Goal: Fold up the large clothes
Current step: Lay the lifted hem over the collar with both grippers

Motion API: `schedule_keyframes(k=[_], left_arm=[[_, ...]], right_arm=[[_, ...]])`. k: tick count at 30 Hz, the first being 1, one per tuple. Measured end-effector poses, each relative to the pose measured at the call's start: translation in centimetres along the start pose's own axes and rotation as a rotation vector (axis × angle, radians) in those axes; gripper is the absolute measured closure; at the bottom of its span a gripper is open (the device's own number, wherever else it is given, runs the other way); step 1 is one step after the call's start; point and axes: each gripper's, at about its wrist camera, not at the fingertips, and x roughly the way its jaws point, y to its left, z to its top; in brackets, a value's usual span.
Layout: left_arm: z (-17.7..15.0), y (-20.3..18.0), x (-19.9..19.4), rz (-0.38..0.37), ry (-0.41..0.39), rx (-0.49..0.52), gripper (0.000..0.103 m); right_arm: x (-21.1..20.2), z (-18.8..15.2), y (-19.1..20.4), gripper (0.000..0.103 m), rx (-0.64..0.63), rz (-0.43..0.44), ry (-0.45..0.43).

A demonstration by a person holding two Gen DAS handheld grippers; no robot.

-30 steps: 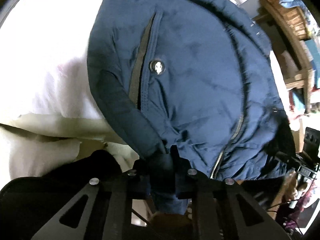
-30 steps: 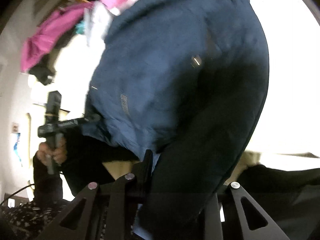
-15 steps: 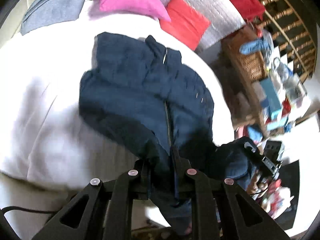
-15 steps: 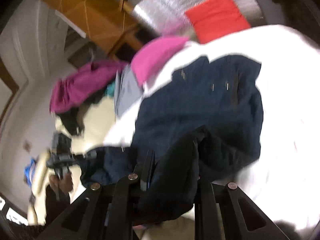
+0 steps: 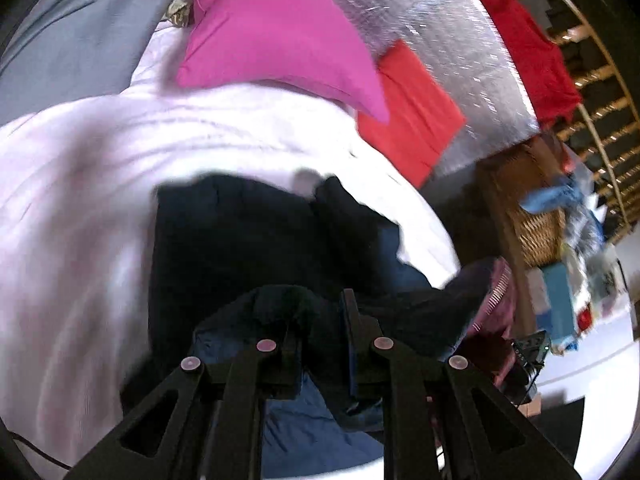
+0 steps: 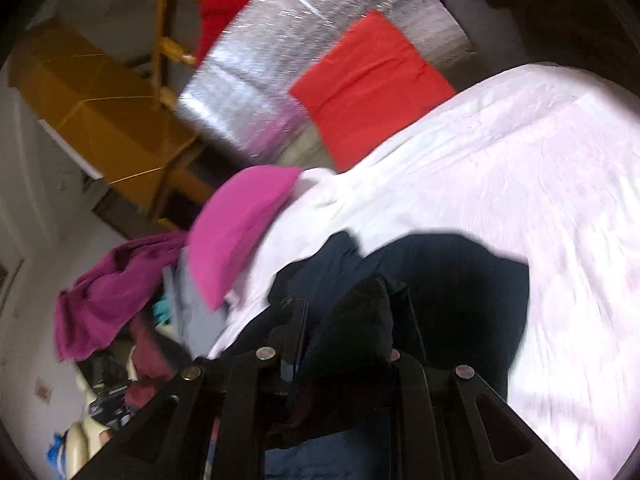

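A navy padded jacket (image 5: 224,240) lies on the white bed sheet (image 5: 80,200); it also shows in the right wrist view (image 6: 460,280). My left gripper (image 5: 320,320) is shut on a bunched fold of the jacket's near edge. My right gripper (image 6: 352,312) is shut on another dark fold of the same jacket. Both hold the fabric lifted over the part that lies flat. The other gripper and hand (image 5: 524,360) show at the right of the left wrist view.
A pink pillow (image 5: 272,36), a red pillow (image 5: 412,108) and a silver quilted headboard (image 5: 440,20) stand at the bed's far end. A grey garment (image 5: 80,32) lies far left. A wicker shelf (image 5: 536,232) stands right of the bed. Magenta clothes (image 6: 104,296) pile at left.
Both grippers have carried the jacket's near edge up and toward the pillows, doubling it over. The jacket looks shorter and the pillows closer.
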Motion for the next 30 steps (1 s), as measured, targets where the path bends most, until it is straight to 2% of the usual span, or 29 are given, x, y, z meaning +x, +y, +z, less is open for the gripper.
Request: schedule_keyframes(k=[3,7,10,13,14,15,16,17,18,19,21,22,26,30], left_arm=[[3.2,1.3,3.9,0.065,-0.002,0.002,0.086],[5.9,3.6,8.0,0.030,-0.018,-0.040,0.085],[6.8,5.8,10.7,-0.026,-0.008,-0.123,0.085],[6.8,8.0,10.9,-0.133,0.020,-0.228,0.084],[6.8,8.7,10.5,-0.187,0.028,-0.274,0.078],[6.8,9.1,9.8,-0.232,0.024,-0.312,0.074],[6.6,9.5,8.7,-0.283,0.004,-0.355,0.061],[6.4,9.6,7.1,-0.337,-0.053,-0.386,0.040],[6.2,9.5,5.3,-0.356,-0.122,-0.391,0.028],[5.5,9.0,2.0,-0.340,-0.266,-0.385,0.013],[3.9,8.3,-2.1,-0.317,-0.441,-0.382,0.010],[2.7,7.7,-3.7,-0.315,-0.488,-0.381,0.009],[-3.1,4.3,-5.6,-0.210,-0.420,-0.287,0.009],[-10.2,3.4,-4.5,-0.111,-0.331,-0.271,0.009]], right_arm=[[5.0,2.8,-2.4,0.083,0.044,-0.064,0.008],[9.7,3.8,-6.1,0.083,0.154,-0.079,0.042],[11.1,4.3,-8.7,0.079,0.278,0.010,0.081],[10.5,4.9,-11.0,0.066,0.401,0.172,0.100],[9.9,4.9,-11.6,0.053,0.450,0.210,0.078],[8.8,4.8,-12.2,0.028,0.492,0.233,0.033],[7.2,4.8,-12.6,0.014,0.524,0.247,-0.035],[5.1,4.5,-12.8,0.000,0.537,0.259,-0.119],[3.3,4.3,-12.6,0.000,0.526,0.269,-0.175],[1.8,4.1,-12.0,0.000,0.501,0.253,-0.193],[-0.7,3.3,-9.8,0.000,0.407,0.203,-0.157],[-2.0,2.2,-8.4,0.000,0.354,0.189,-0.131],[-6.1,-2.3,-5.8,0.000,0.260,0.173,-0.089],[-7.9,-7.3,-5.2,0.000,0.314,0.232,-0.017]])
